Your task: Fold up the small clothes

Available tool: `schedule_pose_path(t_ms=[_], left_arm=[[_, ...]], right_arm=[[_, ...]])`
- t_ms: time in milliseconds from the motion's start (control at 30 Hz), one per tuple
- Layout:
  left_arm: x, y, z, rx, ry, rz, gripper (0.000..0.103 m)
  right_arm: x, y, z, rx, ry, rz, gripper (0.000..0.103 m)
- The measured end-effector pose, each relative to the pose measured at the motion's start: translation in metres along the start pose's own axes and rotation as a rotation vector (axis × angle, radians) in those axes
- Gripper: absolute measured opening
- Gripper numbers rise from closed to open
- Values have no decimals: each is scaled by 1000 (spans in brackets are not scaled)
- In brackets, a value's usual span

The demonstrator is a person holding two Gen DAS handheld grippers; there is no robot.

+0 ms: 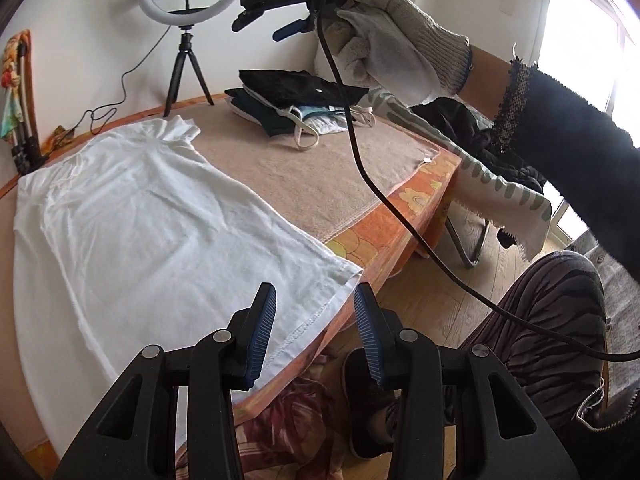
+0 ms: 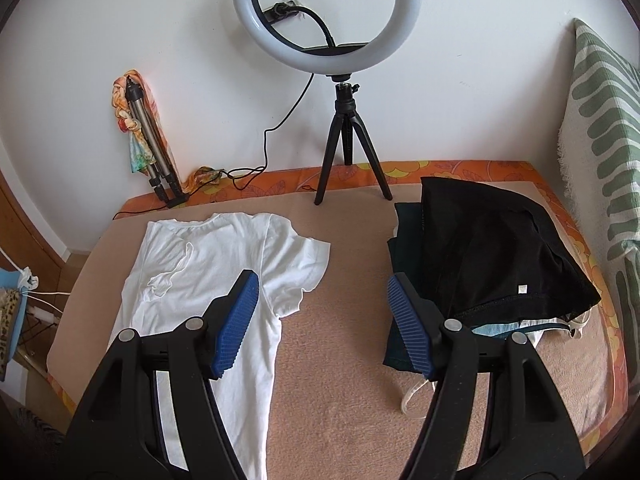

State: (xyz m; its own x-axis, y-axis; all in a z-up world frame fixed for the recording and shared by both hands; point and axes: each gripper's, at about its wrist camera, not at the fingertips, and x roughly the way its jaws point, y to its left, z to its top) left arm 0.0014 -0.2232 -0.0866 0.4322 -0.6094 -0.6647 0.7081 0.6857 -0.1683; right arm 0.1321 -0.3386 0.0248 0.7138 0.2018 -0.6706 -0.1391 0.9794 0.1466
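Observation:
A white T-shirt [image 1: 152, 216] lies flat on the tan towel covering the table; it also shows in the right wrist view [image 2: 208, 280], neck toward the wall. My left gripper [image 1: 314, 304] is open and empty, hovering over the shirt's near hem corner at the table edge. My right gripper [image 2: 320, 300] is open and empty, held high above the towel between the shirt's sleeve and a pile of dark clothes [image 2: 488, 248]. In the left wrist view the right gripper [image 1: 264, 26] hangs up high in a gloved hand [image 1: 400, 36].
A ring light on a black tripod [image 2: 348, 136] stands at the back by the wall. A folded tripod [image 2: 156, 148] leans at back left. A striped cushion [image 2: 604, 120] is at right. A black cable [image 1: 372, 184] hangs past the table edge. My leg [image 1: 540, 340] is below.

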Motion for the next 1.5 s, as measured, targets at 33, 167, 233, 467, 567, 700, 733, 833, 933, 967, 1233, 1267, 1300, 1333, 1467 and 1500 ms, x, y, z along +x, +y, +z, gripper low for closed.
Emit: schedule_pose_path(t_ms=[33,167,233,467,567,700,733,833,933,967,1233,1267,1300,1333,1467,1500], left_arm=[[7,-6,1,18,9,-3,39],[36,-25,4,96,65,-1,42],[49,-31,4,121,88,6,48],[73,-30,6,118,101,56,48],[76,-30,5,127,86,73,48],[77,-29,6,130,63,94,31],[77,-27,7,122,56,90,27],[77,-18,9,79,39,55,7],[68,-6,11,2,1,31,3],[64,-2,12,-25,-13,26,3],[32,24,12,-190,-109,24,2],[32,25,12,-193,-110,28,2],[31,27,11,-203,-113,26,2],[30,29,10,-213,-113,25,2],[28,36,5,-238,-110,22,2],[28,37,5,-245,-107,19,2]], right_arm=[[0,-5,-1,1,5,4,70],[2,-23,-1,11,14,9,70],[6,-31,0,25,23,18,70],[33,-42,4,43,46,58,70],[50,-43,2,58,61,72,70],[72,-43,2,72,84,82,70],[77,-42,1,72,89,84,70],[93,-37,1,68,107,93,70],[110,-28,0,63,129,113,70],[116,-24,-1,56,139,122,70],[186,-9,-6,107,226,132,70],[194,-7,-6,111,232,127,70],[202,-5,-6,111,237,118,70],[210,-2,-6,108,244,111,70],[233,8,-4,81,266,76,70],[237,11,-4,72,266,77,70]])
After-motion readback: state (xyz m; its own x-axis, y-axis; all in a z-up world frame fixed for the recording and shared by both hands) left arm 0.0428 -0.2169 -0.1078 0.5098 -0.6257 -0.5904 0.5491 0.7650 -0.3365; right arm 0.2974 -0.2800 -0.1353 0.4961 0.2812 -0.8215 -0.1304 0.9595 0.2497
